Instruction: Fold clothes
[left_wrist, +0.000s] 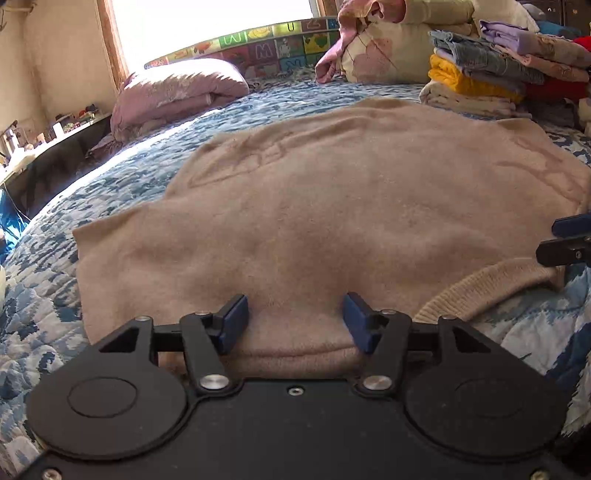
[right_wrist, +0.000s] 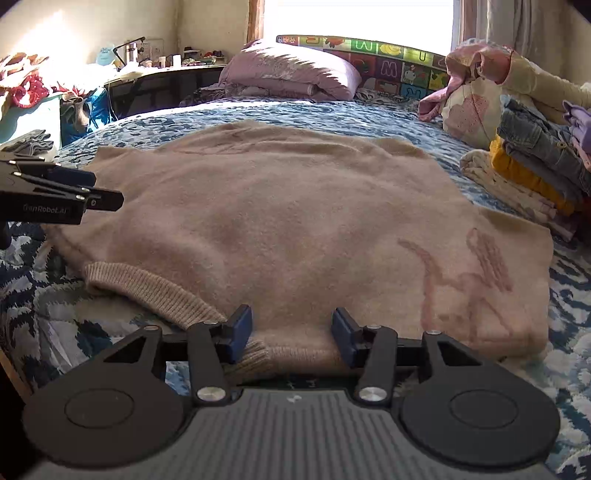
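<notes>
A beige knitted sweater (left_wrist: 332, 206) (right_wrist: 277, 221) lies spread flat on the blue-and-white quilt (left_wrist: 110, 184). Its ribbed neckline (left_wrist: 480, 288) (right_wrist: 147, 288) curves along the near edge, between the two grippers. My left gripper (left_wrist: 295, 306) is low over the sweater's near left edge. Its blue pads stand apart with a fold of the knit between them, not pinched. My right gripper (right_wrist: 291, 319) sits at the near edge just right of the neckline, jaws likewise apart around the fabric. Each gripper also shows from the side in the other's view: the left gripper (right_wrist: 92, 192), the right gripper (left_wrist: 565, 240).
A stack of folded clothes (left_wrist: 498, 74) (right_wrist: 535, 166) stands at the far right of the bed beside a bundled floral quilt (left_wrist: 376, 51). A pink pillow (left_wrist: 177, 92) (right_wrist: 288, 74) lies at the head, by an alphabet mat (left_wrist: 266, 48). A cluttered desk (right_wrist: 166, 74) runs along the left.
</notes>
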